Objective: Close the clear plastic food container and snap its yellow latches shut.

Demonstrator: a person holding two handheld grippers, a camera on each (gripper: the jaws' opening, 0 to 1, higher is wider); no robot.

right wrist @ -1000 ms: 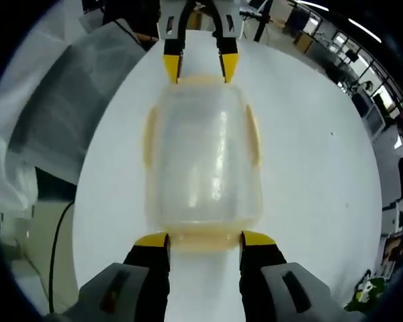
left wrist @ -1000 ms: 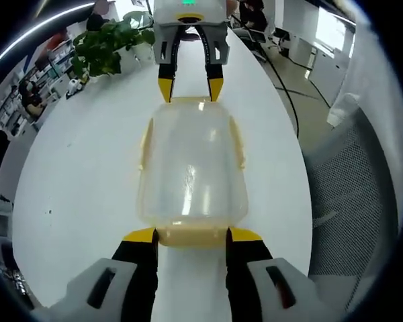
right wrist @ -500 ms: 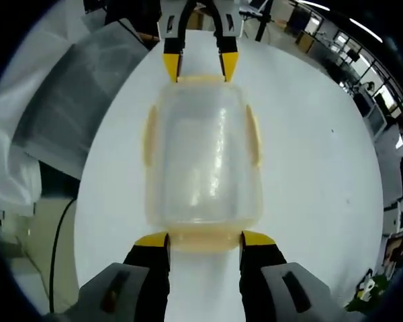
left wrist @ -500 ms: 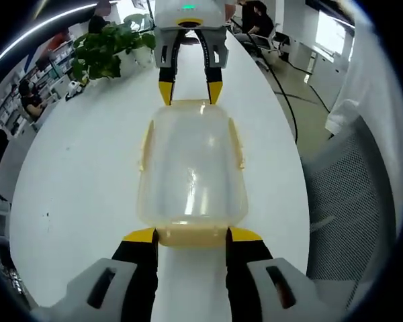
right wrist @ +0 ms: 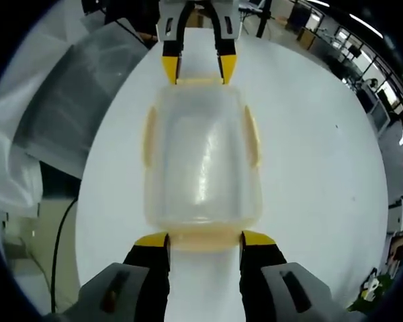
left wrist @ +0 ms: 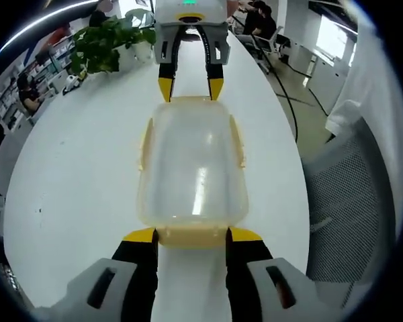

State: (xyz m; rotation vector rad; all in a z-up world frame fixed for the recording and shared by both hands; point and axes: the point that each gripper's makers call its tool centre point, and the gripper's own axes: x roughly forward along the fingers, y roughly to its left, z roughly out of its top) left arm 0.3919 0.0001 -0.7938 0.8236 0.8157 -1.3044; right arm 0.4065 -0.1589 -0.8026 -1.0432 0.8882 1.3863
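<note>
Facing each other across the white surface [left wrist: 67, 174], my two sets of tongs bracket the clear plastic container [left wrist: 191, 168] end to end. My left tongs [left wrist: 191, 235] stand spread at its near yellow latch [left wrist: 191, 236], tips just beside it, while my right tongs [right wrist: 205, 239] stand equally wide at the opposite end. Long side latches [right wrist: 148, 134] lie flat against the walls; a potted plant [left wrist: 107, 43] sits beyond.

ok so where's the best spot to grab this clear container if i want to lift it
By its two short ends, one gripper from each. The container is long and rounded, with a yellow latch tab jutting at each end. The left gripper and right gripper already straddle these, jaws open; its long sides carry thin latches.
</note>
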